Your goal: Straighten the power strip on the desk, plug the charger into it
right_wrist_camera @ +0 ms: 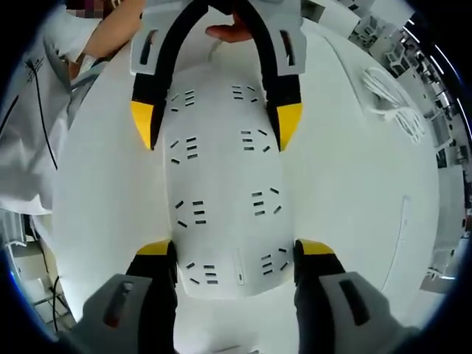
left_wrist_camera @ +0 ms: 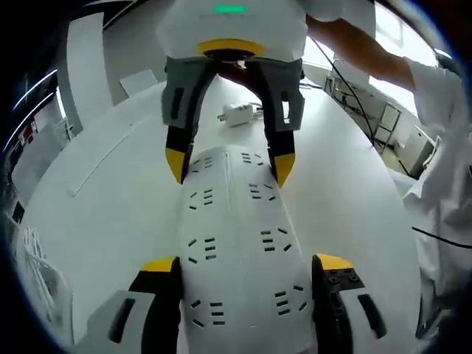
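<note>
Observed a white power strip (left_wrist_camera: 237,251) lying flat on the white bench (left_wrist_camera: 110,192), long axis running straight between the two grippers, one end toward each. Noted paired rows of sockets along both long edges.

Left gripper (left_wrist_camera: 243,284): jaws spread and straddling the near end of the strip, one yellow-tipped jaw against each long side; actual clamping could not be confirmed. Right gripper (left_wrist_camera: 231,166) seen opposite in the left gripper view, jaws likewise set astride the far end.

Right gripper view: right gripper (right_wrist_camera: 236,258) flanking the rounded end of the power strip (right_wrist_camera: 225,199); left gripper (right_wrist_camera: 217,122) astride the opposite end. Contact pressure not determinable.

Charger (left_wrist_camera: 237,113), white, with prongs showing, found on the bench beyond the strip's far end, apart from it. Coiled white cable (right_wrist_camera: 391,99) found on the bench (right_wrist_camera: 346,192), well off to one side. Person's forearm (left_wrist_camera: 369,48) noted behind the right gripper.
</note>
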The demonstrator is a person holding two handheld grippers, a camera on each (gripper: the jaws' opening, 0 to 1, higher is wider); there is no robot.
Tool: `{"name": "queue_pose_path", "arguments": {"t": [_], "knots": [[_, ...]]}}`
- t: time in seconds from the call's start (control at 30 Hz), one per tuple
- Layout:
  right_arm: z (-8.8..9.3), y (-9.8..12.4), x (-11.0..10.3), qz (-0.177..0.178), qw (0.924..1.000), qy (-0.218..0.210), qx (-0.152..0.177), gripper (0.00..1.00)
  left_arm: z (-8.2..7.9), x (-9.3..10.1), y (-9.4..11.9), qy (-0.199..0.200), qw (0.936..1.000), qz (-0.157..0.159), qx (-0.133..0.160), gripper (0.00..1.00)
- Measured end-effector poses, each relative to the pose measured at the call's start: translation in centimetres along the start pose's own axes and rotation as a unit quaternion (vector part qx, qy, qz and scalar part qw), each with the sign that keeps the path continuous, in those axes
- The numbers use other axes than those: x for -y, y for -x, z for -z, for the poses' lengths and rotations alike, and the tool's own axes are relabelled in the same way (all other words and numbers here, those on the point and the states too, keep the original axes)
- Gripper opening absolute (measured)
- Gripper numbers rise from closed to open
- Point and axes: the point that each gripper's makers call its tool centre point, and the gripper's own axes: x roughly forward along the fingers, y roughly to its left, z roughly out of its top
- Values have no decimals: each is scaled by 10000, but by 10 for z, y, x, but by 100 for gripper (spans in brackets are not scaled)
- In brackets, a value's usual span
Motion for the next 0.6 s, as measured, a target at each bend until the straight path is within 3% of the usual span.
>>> {"name": "queue_pose_path", "arguments": {"t": [0.3, 0.6], "knots": [[1, 1, -2, 44, 9999, -115, -52, 63, -2, -5, 0, -14, 10000, 61, 51, 73], [3, 1, -3, 76, 9994, -349, -41, 63, -3, -7, -2, -351, 9989, 251, -174, 73]]}}
